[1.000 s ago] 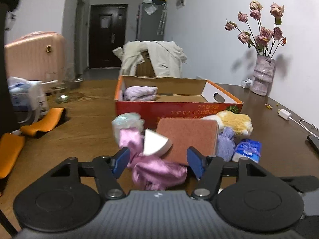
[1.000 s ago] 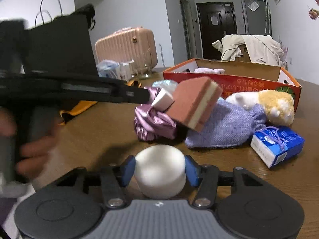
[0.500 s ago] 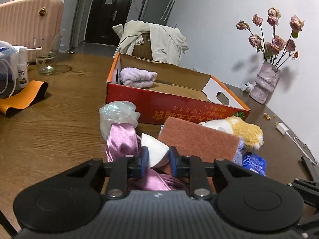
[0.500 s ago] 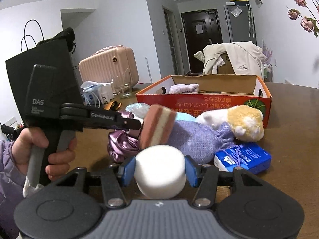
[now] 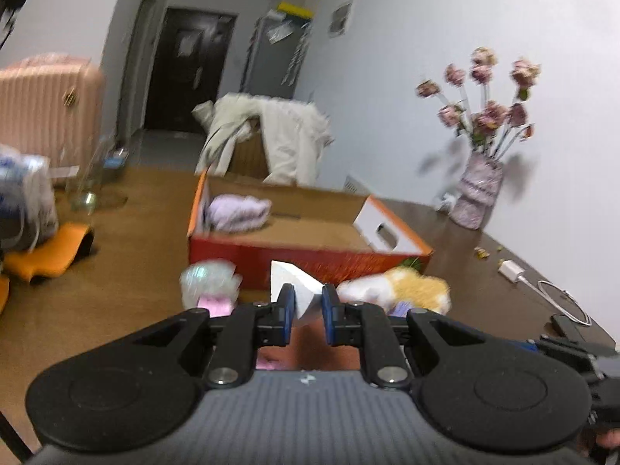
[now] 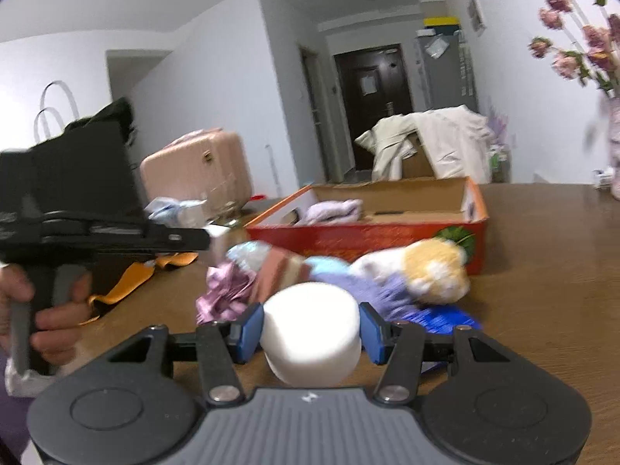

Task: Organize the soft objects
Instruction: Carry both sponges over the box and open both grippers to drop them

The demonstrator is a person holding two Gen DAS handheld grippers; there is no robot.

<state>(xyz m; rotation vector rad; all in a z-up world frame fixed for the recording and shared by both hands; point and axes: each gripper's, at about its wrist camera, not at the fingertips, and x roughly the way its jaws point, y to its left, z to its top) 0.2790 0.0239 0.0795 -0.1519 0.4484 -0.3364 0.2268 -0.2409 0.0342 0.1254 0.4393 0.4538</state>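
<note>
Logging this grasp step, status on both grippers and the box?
Left gripper shut on white wedge sponge. Right gripper shut on white round sponge. Orange box ahead, open, lilac cloth inside. Plush toy and soft pile before the box.

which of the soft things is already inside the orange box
Only the lavender folded cloth, lying at one end of the box. The plush toy, pink satin cloth and the rest lie on the table before it; two white sponges are in the grippers.
</note>
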